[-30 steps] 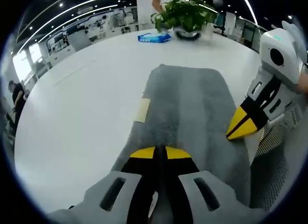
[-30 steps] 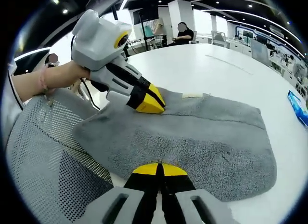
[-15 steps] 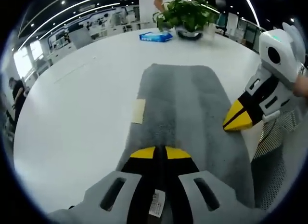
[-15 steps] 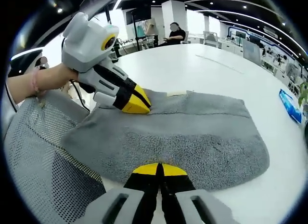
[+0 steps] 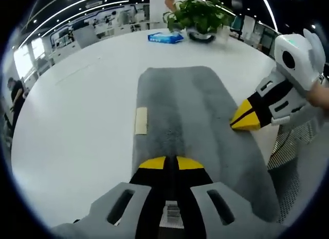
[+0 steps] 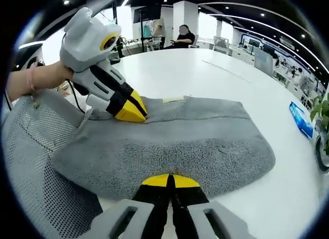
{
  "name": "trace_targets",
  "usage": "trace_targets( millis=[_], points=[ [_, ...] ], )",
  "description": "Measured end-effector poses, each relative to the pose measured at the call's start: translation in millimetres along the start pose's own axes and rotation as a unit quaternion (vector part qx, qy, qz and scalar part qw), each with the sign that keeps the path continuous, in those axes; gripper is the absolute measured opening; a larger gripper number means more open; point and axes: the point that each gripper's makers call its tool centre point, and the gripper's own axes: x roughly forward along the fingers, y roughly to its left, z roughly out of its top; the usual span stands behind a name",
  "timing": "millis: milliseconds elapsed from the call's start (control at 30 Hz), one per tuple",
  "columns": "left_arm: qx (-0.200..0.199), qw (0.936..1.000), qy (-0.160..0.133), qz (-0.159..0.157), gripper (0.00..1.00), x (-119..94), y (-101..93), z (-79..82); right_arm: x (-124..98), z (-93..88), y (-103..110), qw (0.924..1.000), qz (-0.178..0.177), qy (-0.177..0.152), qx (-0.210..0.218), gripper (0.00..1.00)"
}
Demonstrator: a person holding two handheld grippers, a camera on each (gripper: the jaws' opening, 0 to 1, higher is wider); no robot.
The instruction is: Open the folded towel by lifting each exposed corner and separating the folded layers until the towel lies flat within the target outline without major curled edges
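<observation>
1. On white table (image 5: 77, 115): grey towel (image 5: 180, 110), folded, near end overhanging mesh chair (image 6: 31, 146).
2. Left gripper (image 5: 172, 163) and right gripper (image 6: 169, 181): both pinched shut on towel edge.
3. Lift both corners together, evenly; peel top layer away, keeping tension, avoiding curl.

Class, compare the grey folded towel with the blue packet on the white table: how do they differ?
The grey folded towel is large, plush and lies between both grippers; the blue packet is small, smooth and lies far off beside the potted plant. The towel's near end overhangs the table edge; the packet sits wholly on the white table. Both lie flat.
</observation>
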Motion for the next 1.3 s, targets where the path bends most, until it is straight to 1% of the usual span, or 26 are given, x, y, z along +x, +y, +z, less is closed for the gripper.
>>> trace_targets(
  millis=[100,167,233,367,533,833,967,1067,1167,1267,1300],
  points=[
    [0.006,0.9999,-0.001,-0.010,0.05,0,-3.5,-0.3,0,-0.2,-5,0.9999,-0.013,-0.001,-0.002,0.00],
    [0.002,0.9999,-0.002,-0.017,0.05,0,-4.5,-0.4,0,-0.5,-8,0.9999,-0.017,-0.001,-0.001,0.00],
    [-0.002,0.9998,-0.002,-0.020,0.05,0,-5.0,-0.4,0,-0.5,-9,0.9998,-0.020,-0.001,-0.001,0.00],
    [0.002,0.9997,-0.001,-0.023,0.05,1,-6.7,-0.3,0,-0.5,-12,0.9996,-0.027,-0.001,-0.008,0.00],
    [0.001,0.9993,-0.002,-0.037,0.05,1,-11.3,-0.9,-1,-1.1,-17,0.9992,-0.038,0.000,-0.016,0.00],
    [0.005,0.9986,-0.001,-0.052,0.05,2,-18.3,-1.4,-1,-1.5,-26,0.9979,-0.058,-0.001,-0.029,0.00],
    [0.011,0.9981,-0.001,-0.060,0.05,2,-23.1,-1.5,-1,-1.6,-31,0.9967,-0.069,-0.002,-0.041,0.00],
    [0.013,0.9977,-0.001,-0.066,0.05,2,-26.4,-1.4,-1,-1.8,-34,0.9951,-0.080,-0.001,-0.059,0.00],
    [0.016,0.9973,-0.001,-0.072,0.05,3,-29.1,-1.2,-1,-1.8,-36,0.9944,-0.084,-0.002,-0.063,0.00],
    [0.019,0.9968,0.000,-0.077,0.05,3,-32.2,-1.2,-1,-1.6,-40,0.9937,-0.091,-0.005,-0.065,0.00],
    [0.022,0.9967,0.000,-0.078,0.05,3,-33.3,-1.2,-1,-1.3,-41,0.9941,-0.091,-0.008,-0.058,0.00]
  ],
)
